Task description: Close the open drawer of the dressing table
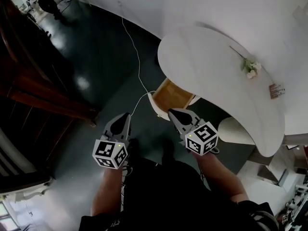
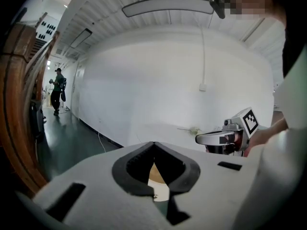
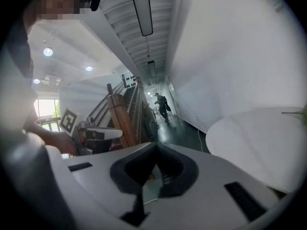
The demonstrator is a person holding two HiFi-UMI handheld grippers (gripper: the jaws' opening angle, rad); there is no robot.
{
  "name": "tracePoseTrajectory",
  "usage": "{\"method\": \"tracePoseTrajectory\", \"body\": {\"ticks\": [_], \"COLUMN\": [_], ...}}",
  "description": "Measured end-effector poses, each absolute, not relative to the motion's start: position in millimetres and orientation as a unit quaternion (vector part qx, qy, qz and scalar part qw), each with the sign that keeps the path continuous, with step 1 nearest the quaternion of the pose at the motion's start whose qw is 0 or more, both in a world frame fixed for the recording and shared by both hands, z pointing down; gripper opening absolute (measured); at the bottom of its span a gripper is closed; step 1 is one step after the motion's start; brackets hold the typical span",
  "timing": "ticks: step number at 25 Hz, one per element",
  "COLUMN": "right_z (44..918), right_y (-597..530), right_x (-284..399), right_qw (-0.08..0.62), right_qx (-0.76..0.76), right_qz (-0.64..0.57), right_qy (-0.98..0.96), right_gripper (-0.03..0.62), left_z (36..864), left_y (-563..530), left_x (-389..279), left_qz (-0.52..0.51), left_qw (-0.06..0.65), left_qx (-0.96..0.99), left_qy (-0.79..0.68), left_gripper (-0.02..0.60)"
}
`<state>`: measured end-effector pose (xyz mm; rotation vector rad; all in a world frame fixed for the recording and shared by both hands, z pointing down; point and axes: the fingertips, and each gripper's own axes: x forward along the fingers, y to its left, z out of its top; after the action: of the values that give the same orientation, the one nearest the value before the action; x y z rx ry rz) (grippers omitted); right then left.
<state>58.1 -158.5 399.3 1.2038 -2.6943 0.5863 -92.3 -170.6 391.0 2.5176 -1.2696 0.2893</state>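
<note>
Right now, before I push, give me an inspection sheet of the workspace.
Surface: white tabletop, curved edge.
Job's things: drawer open, wood bottom showing.
Clutter: flower and small card on the tabletop.
Grippers: left gripper and right gripper shut, empty; right nearer the drawer front, contact unclear.
Cables: white cable on the floor, running toward the drawer.
Surroundings: dark floor, wooden stairs, person far down the hall.

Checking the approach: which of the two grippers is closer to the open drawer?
The right gripper: its tips sit just off the front of the open drawer, while the left gripper hangs farther away over the dark floor.
</note>
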Motion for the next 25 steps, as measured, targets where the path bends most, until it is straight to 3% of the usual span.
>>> {"method": "tracePoseTrajectory", "body": {"ticks": [9, 14, 25], "right_z": [439.6, 459.3, 557.9], "right_y": [-176.9, -185.9, -172.9], "right_x": [36.3, 10.2, -12.5], "right_qw": [0.117, 0.102, 0.129], "right_qx": [0.491, 0.548, 0.582], "right_qz": [0.228, 0.252, 0.329], "right_qy": [-0.833, -0.791, -0.732], "right_gripper": [0.006, 0.008, 0.220], "left_z": [433.7, 458.9, 518.1], "left_y": [-225.4, -256.4, -272.9], "left_x": [-126.0, -154.0, -117.4], "left_qz": [0.121, 0.148, 0.175], "left_qw": [0.174, 0.163, 0.167], "left_qx": [0.909, 0.926, 0.945], "left_qy": [-0.359, -0.306, -0.220], "left_gripper": [0.000, 0.000, 0.000]}}
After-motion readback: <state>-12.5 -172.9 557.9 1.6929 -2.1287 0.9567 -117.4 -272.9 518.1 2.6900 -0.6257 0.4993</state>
